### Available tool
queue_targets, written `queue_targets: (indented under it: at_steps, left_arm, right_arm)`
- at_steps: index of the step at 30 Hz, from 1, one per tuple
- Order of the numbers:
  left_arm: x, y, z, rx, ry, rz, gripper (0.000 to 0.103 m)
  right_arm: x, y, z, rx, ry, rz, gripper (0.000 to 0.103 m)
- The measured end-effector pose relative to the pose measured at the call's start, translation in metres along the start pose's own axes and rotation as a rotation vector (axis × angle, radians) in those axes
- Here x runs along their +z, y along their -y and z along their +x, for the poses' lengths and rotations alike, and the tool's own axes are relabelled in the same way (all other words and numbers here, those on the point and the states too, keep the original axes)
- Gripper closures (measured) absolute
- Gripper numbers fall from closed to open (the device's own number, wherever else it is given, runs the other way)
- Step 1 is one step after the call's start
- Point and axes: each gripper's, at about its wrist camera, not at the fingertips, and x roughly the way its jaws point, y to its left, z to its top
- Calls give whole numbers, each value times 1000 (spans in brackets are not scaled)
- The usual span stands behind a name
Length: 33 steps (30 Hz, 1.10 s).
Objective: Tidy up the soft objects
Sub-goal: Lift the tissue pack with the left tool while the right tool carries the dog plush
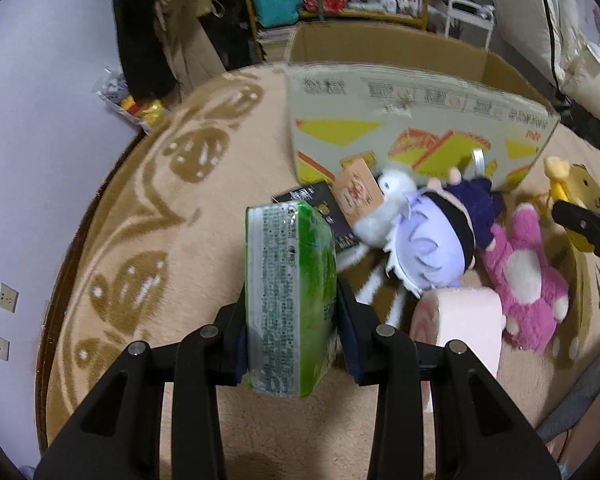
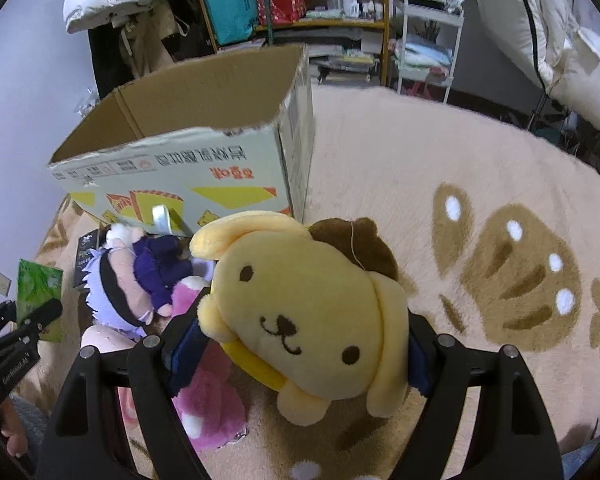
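Note:
My left gripper (image 1: 291, 332) is shut on a green tissue pack (image 1: 290, 296), held upright above the rug. The same tissue pack (image 2: 38, 300) shows at the far left of the right wrist view. My right gripper (image 2: 300, 356) is shut on a yellow dog plush (image 2: 300, 316) with a brown cap, lifted off the rug. An open cardboard box (image 1: 412, 128) stands beyond both; in the right wrist view the box (image 2: 188, 160) is at upper left. A purple-haired doll (image 1: 436, 248), a pink plush (image 1: 528, 276) and a pink roll cushion (image 1: 464, 320) lie before the box.
A beige rug with brown paw prints (image 2: 460, 208) covers the floor. A white wall (image 1: 28, 160) runs along the left. Shelves with bags (image 2: 292, 4), a white cart (image 2: 428, 40) and bedding (image 2: 560, 32) stand at the back. A black card (image 1: 324, 208) lies by the doll.

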Motion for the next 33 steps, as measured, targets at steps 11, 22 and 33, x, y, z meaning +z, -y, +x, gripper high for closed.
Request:
queue_targets:
  at_steps: [11,22,33]
  left_arm:
    - [5,-6,-39,50,188,-18,68]
    - [22,4,-77,102,407,1,68]
    - [58,12,-116,76,470,29,68]
  right_arm:
    - [7,-8,-48,-10,194,-25,18]
    - [27,-12,-76,-51,348,-65,18]
    - [54,-23,-97,-41,408,-126,18]
